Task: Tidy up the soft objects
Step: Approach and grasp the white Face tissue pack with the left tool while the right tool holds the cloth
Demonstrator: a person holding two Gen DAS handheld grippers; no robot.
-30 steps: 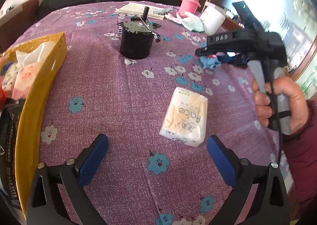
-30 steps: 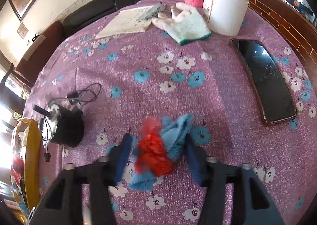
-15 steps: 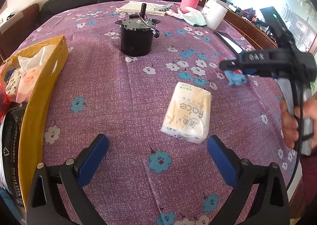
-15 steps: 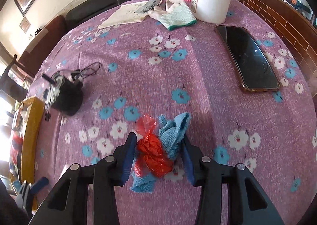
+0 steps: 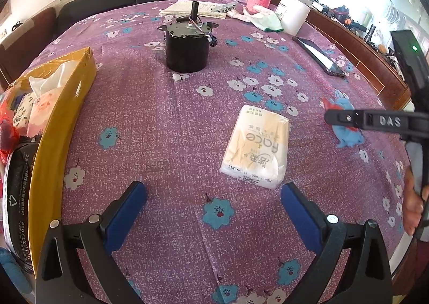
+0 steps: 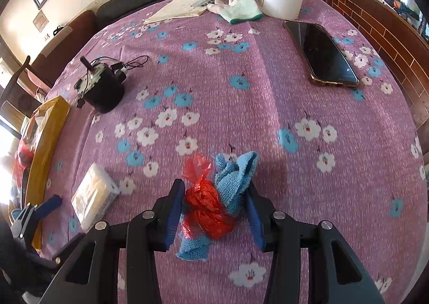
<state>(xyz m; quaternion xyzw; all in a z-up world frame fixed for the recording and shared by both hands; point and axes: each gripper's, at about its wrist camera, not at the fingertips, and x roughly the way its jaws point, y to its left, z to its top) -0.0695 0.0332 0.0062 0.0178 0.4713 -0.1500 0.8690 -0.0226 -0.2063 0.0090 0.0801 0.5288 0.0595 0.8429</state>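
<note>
Two soft scraps in one pinch, a tissue pack waiting

Two limp things sit squeezed together between the pads of the right gripper (image 6: 214,210): a blue cloth (image 6: 233,178) and a crumpled red plastic bag (image 6: 206,207). The jaws are drawn in on the pair and both pads press into it, the red bag against the left pad and the blue cloth against the right. The cloth's tail hangs below the pads and its folds poke out ahead of the fingertips, above the purple flowered tablecloth (image 6: 268,105).

Both look nearly weightless and shapeless. The terry cloth should grip well; the plastic is the slicker of the two and could slide out of the bunch if the squeeze eases, so the hold belongs across the thick middle of the wad, as it sits now, not on a loose corner.

The left gripper (image 5: 214,204) is spread wide and holds nothing. Just ahead of its right fingertip lies a tissue pack (image 5: 257,145), flat on the cloth. It looks light and squashy with a smooth wrapper, so I judge it is best taken across its narrow width. Far to the left of that claw stands the yellow box (image 5: 67,105), already holding soft packets, the likely destination.
</note>
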